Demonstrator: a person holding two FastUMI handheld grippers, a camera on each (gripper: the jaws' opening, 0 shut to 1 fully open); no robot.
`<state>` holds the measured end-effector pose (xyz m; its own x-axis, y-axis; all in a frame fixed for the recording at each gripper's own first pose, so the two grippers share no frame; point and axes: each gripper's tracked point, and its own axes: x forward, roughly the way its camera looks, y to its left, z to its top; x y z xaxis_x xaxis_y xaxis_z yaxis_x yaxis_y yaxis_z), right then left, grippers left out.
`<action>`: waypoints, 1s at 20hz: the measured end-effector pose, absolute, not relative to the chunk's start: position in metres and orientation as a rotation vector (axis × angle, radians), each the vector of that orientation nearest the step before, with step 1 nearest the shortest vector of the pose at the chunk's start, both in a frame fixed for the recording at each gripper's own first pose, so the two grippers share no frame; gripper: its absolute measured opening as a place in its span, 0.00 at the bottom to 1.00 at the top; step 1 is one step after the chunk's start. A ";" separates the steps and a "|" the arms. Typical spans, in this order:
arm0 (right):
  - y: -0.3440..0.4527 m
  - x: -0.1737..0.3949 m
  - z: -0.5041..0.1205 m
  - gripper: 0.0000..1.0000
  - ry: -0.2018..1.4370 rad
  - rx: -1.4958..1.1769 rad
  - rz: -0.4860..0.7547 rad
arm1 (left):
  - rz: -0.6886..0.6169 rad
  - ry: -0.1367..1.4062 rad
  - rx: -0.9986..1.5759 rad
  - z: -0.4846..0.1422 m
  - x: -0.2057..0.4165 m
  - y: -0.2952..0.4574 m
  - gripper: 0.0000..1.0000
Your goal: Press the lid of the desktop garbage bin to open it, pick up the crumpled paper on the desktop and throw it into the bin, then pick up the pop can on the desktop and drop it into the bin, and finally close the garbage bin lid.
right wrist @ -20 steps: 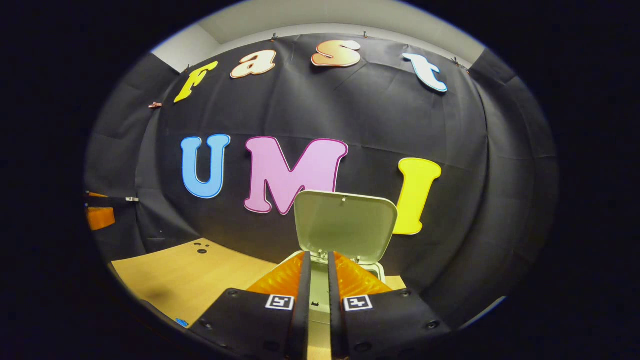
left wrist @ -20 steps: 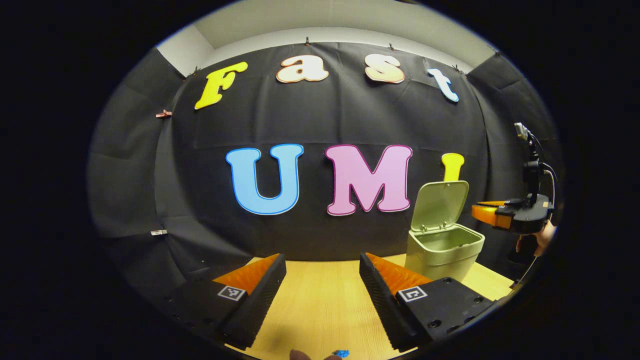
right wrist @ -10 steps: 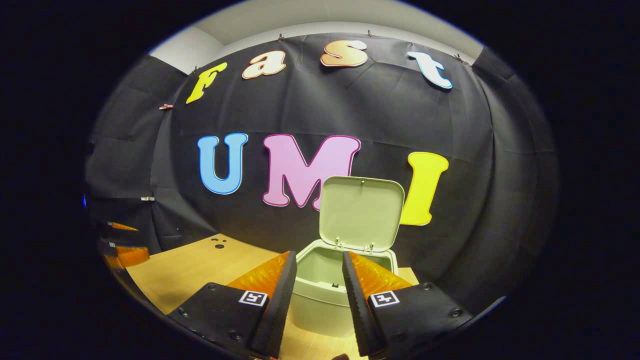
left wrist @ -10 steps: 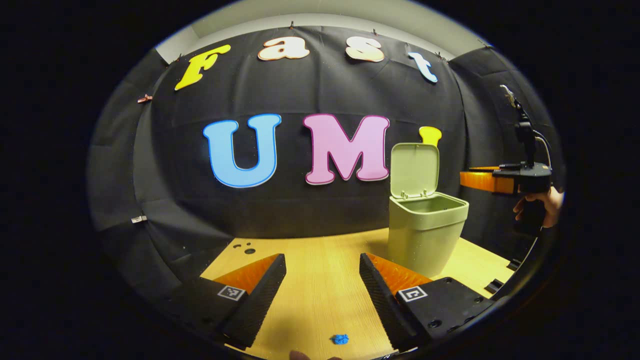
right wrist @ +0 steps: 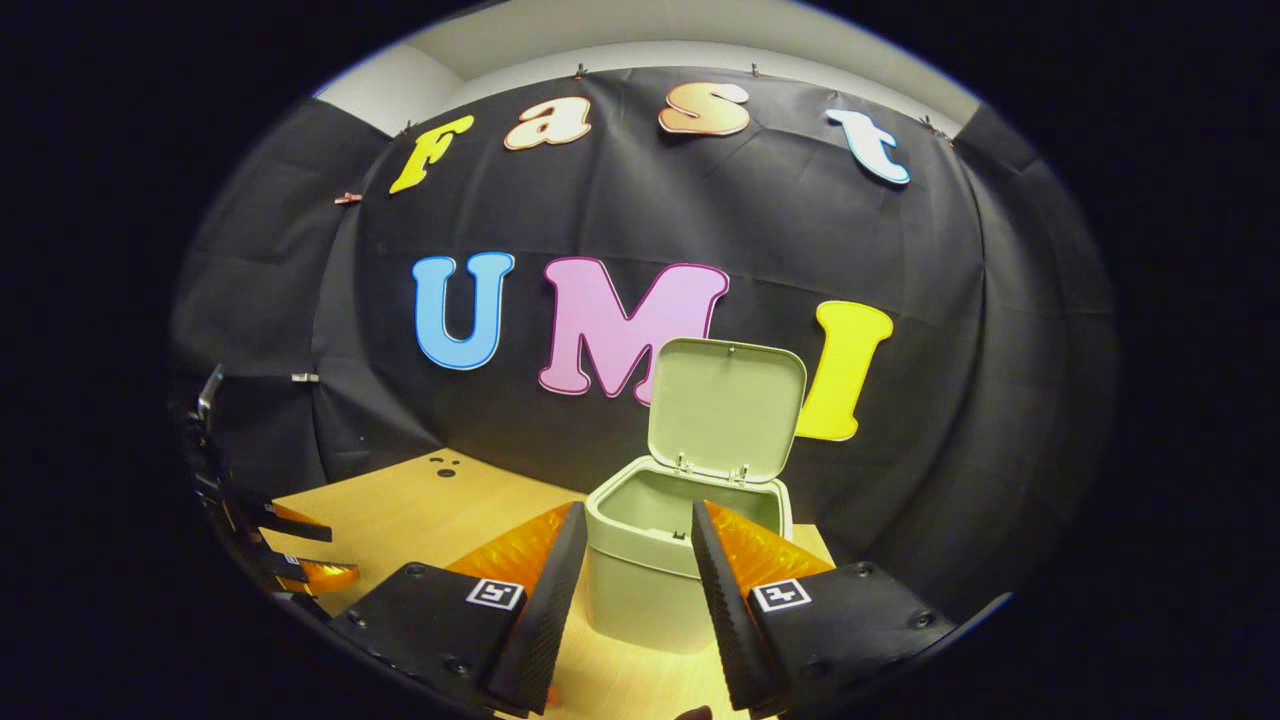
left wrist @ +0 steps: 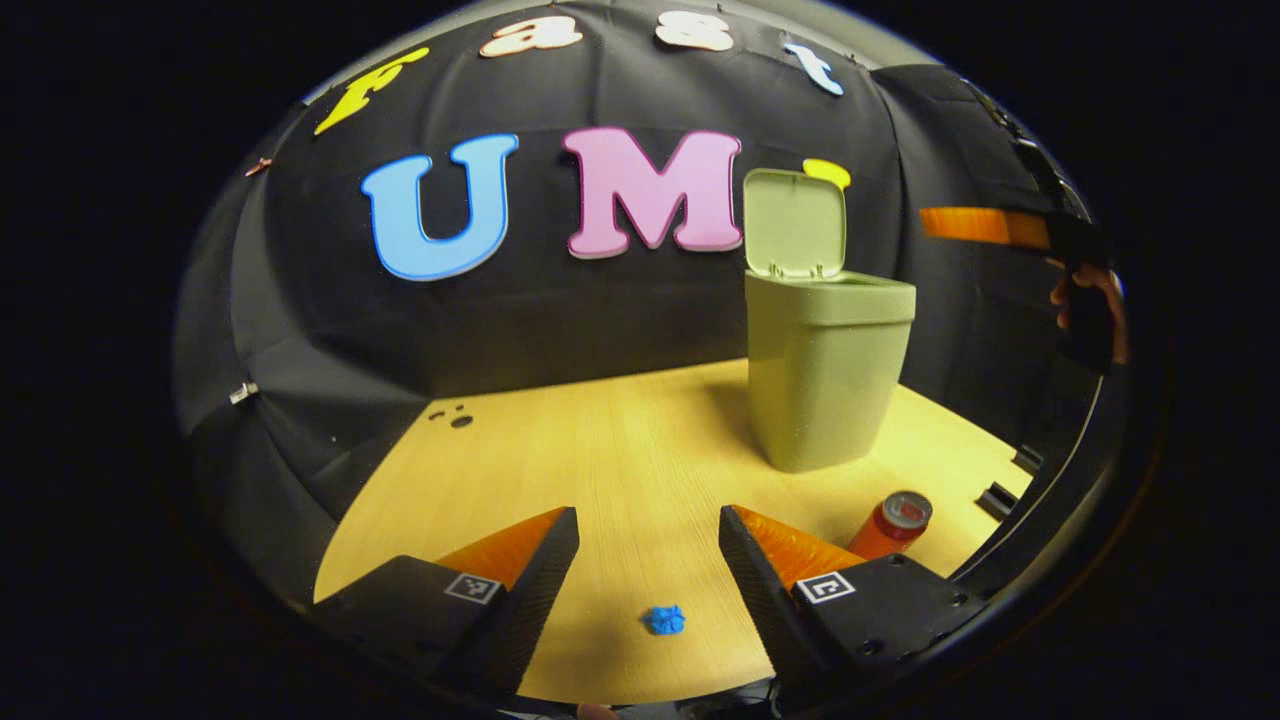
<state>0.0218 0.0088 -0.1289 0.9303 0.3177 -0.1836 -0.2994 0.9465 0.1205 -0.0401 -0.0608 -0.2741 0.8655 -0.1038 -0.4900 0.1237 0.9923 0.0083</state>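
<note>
Bin: pale green plastic garbage bin [left wrist: 828, 380] lid up | Next: small blue crumpled paper [left wrist: 664, 620] low centre, light, soft; pinch across middle | left gripper [left wrist: 648, 570] fingers apart, empty | right gripper [right wrist: 628, 570] fingers apart, empty

At the bottom of the left gripper view, the left gripper [left wrist: 648, 570] has its jaws spread wide over the wooden desk [left wrist: 600, 470]. A small blue crumpled paper [left wrist: 664, 620] lies on the desk between the fingers. Right of centre stands the green bin [left wrist: 825, 370], its lid [left wrist: 795, 222] upright. A red pop can [left wrist: 893, 524] sits at lower right, just beside the right finger. The other gripper [left wrist: 985, 225], held by a hand [left wrist: 1090, 300], shows at the far right.
</note>
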 end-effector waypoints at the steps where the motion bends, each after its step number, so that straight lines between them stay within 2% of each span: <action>1: 0.007 0.019 -0.130 0.68 0.209 0.084 0.312 | -0.126 0.538 0.037 -0.287 -0.042 -0.063 0.92; 4: 0.001 0.009 -0.132 0.68 0.228 0.083 0.299 | -0.143 0.641 0.027 -0.330 -0.051 -0.068 0.92; 8: -0.006 -0.001 -0.132 0.70 0.245 0.086 0.285 | -0.143 0.752 0.012 -0.379 -0.060 -0.072 0.84; 16: -0.001 -0.027 -0.140 0.70 0.289 0.099 0.295 | -0.139 0.870 0.054 -0.431 -0.063 -0.069 0.77; 20: 0.004 -0.033 -0.144 0.72 0.305 0.103 0.305 | -0.134 0.903 0.061 -0.444 -0.063 -0.065 0.70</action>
<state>-0.0326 0.0038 -0.1438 0.9086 0.3101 -0.2799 -0.2793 0.9492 0.1449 -0.0630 -0.0651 -0.4437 0.6115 -0.0903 -0.7860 0.1413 0.9900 -0.0038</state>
